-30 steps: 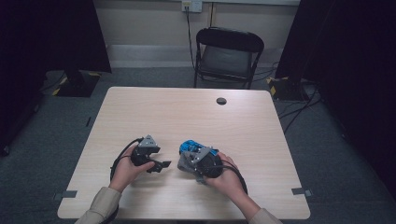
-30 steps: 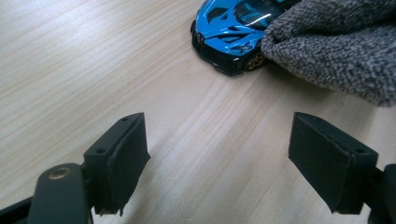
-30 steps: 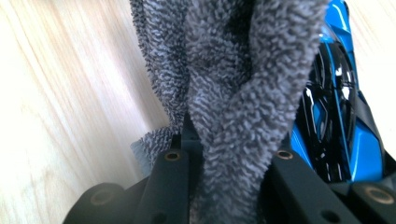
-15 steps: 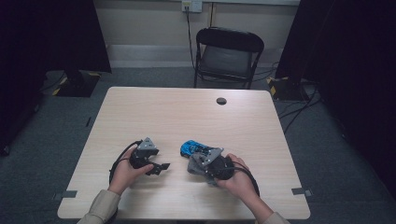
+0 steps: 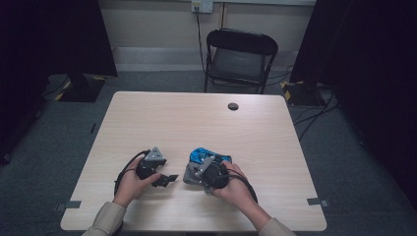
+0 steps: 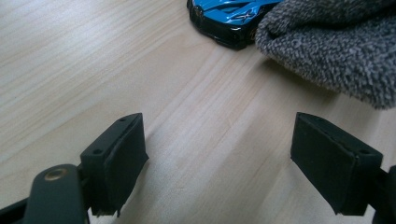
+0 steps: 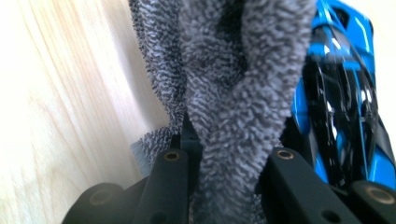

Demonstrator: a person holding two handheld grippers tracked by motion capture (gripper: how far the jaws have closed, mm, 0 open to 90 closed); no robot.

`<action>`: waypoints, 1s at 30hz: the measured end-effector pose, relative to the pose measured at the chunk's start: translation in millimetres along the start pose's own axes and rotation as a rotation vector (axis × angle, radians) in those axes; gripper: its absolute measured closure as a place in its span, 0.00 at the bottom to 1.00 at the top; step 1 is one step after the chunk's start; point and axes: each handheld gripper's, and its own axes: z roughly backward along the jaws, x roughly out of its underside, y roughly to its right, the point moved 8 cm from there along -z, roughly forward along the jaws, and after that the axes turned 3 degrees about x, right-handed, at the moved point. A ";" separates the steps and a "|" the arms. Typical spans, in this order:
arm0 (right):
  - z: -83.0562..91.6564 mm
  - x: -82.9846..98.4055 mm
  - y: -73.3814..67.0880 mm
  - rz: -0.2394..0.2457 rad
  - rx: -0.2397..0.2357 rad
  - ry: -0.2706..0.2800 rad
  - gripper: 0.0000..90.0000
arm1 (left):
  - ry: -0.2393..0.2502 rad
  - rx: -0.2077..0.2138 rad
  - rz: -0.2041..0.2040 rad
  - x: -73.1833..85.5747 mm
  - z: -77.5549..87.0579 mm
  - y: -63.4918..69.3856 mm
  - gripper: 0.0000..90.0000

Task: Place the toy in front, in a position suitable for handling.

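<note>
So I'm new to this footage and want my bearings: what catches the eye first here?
The bright blue toy car near the table's front edge stands out. The right gripper is shut on a grey fuzzy cloth lying against the car. The left gripper rests open on bare wood beside it.

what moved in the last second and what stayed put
The right gripper, shut on the grey cloth, slid a little toward the person and then back over the blue toy car, so the cloth again covers part of it. The left gripper has just been opening its jaws with nothing between them. The left hand, the car and the table kept their places.
</note>
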 end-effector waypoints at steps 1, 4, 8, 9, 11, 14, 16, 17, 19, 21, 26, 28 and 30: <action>3.1 6.1 3.9 -0.012 0.003 -0.003 0.85 | -0.003 -0.004 -0.003 0.8 0.3 -1.1 0.20; 7.3 18.4 11.5 -0.048 0.005 0.005 0.85 | 0.000 -0.005 0.002 0.8 1.1 -1.5 0.20; 14.4 33.2 17.0 -0.087 0.005 0.011 0.85 | 0.002 -0.009 0.006 -0.1 1.2 -1.9 0.20; 16.1 36.0 17.6 -0.092 0.006 0.010 0.85 | 0.000 -0.007 0.005 -0.3 0.8 -1.3 0.20; 18.5 42.1 19.2 -0.090 0.015 0.001 0.85 | 0.000 -0.005 0.001 -0.9 0.1 -0.4 0.20; 22.5 49.6 22.6 -0.103 0.017 -0.006 0.85 | 0.001 0.000 0.002 -1.7 -0.2 1.1 0.20; 25.3 51.2 23.4 -0.104 0.020 -0.008 0.85 | 0.000 0.000 -0.001 -1.9 -0.1 1.2 0.20; 26.5 50.5 22.8 -0.097 0.022 -0.008 0.85 | 0.004 -0.002 -0.004 -2.8 0.6 1.0 0.20; 29.3 44.1 18.7 -0.080 0.014 0.007 0.85 | 0.009 0.001 0.000 -3.3 1.0 1.5 0.20; 31.1 31.8 12.6 -0.056 0.002 0.030 0.85 | 0.012 -0.003 0.002 -3.7 2.0 0.8 0.20; 18.6 -2.2 -0.7 -0.013 -0.037 0.047 0.85 | 0.018 -0.004 0.005 -3.1 4.4 -0.2 0.20; 5.6 -10.9 -1.4 -0.016 -0.043 0.024 0.85 | 0.017 -0.002 0.009 -2.3 5.1 0.0 0.20; -4.0 -12.5 -0.5 -0.026 -0.053 0.005 0.85 | 0.020 -0.001 0.009 -2.0 5.2 -0.2 0.20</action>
